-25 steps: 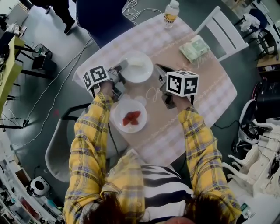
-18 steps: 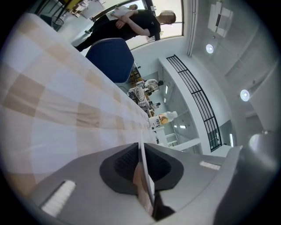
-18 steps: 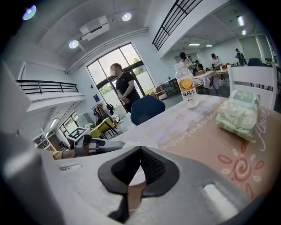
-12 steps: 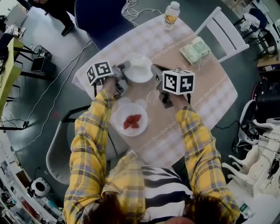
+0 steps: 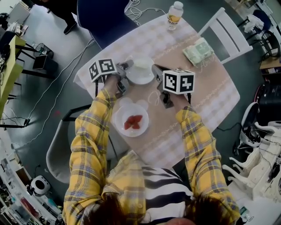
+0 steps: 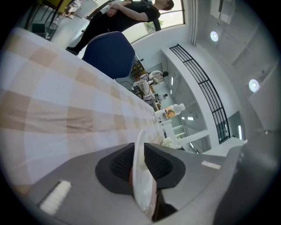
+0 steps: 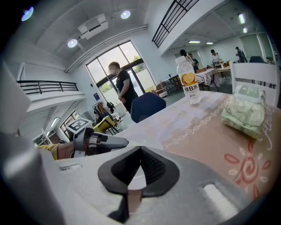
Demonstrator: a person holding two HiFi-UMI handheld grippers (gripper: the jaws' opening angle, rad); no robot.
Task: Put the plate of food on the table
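The white plate (image 5: pixel 142 80) sat between the two claws over the far half of the table (image 5: pixel 210 88), where the checked cloth meets the tan runner. The left gripper (image 5: pixel 125 72) was at its left edge and the right gripper (image 5: pixel 156 72) at its right edge. In the left gripper view the plate's rim stood edge-on between the ribbed pads. Those jaws had just been opening, and the pads no longer squeezed the rim. In the right gripper view the jaws were pinched together on the opposite rim, and a white wedge of plate filled the slot between the pads.

No view showed whether the plate's base rested on the cloth or hung just above it. The right gripper's marker cube covered part of the runner beside the plate. What lay in the plate was hard to make out: from above it read only as a pale patch on white.

The plate was round, plain white and shallow, with a thin rim. A second plate (image 5: pixel 119 129) with red food (image 5: pixel 133 122) lay on the table nearer the person. A bottle (image 5: pixel 174 13) and a green packet (image 5: pixel 198 50) were well apart from both plates at the far side.
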